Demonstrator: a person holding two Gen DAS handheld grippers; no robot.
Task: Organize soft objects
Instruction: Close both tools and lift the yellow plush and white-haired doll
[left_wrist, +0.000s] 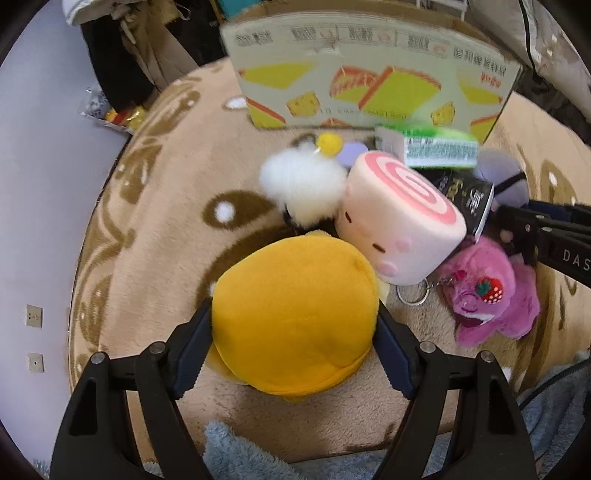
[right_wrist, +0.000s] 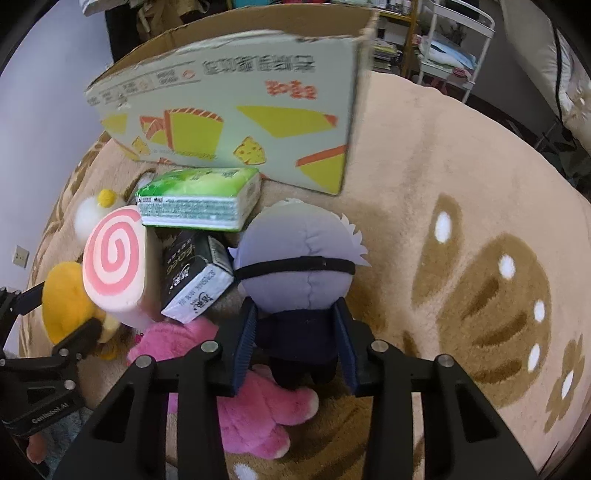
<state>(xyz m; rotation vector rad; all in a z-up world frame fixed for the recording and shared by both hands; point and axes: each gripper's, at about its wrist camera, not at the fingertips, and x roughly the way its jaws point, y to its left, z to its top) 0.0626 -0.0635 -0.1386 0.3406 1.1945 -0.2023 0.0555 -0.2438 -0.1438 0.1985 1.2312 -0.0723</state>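
Note:
My left gripper (left_wrist: 293, 325) is shut on a yellow plush (left_wrist: 295, 314), its pads pressed on both sides; it also shows in the right wrist view (right_wrist: 64, 302). My right gripper (right_wrist: 297, 332) is shut on a grey-haired doll (right_wrist: 295, 269) in dark clothes with a black blindfold. A pink spiral roll plush (left_wrist: 402, 218) leans beside the yellow plush. A pink cat plush (left_wrist: 491, 295) lies on the rug; it also shows in the right wrist view (right_wrist: 255, 406). A white fluffy plush (left_wrist: 303, 181) lies behind.
A printed cardboard box (right_wrist: 240, 110) stands open at the back on a beige patterned rug (right_wrist: 461, 184). A green tissue pack (right_wrist: 199, 199) and a black tissue pack (right_wrist: 195, 273) lie in the pile. A shelf rack (right_wrist: 454, 48) stands far right.

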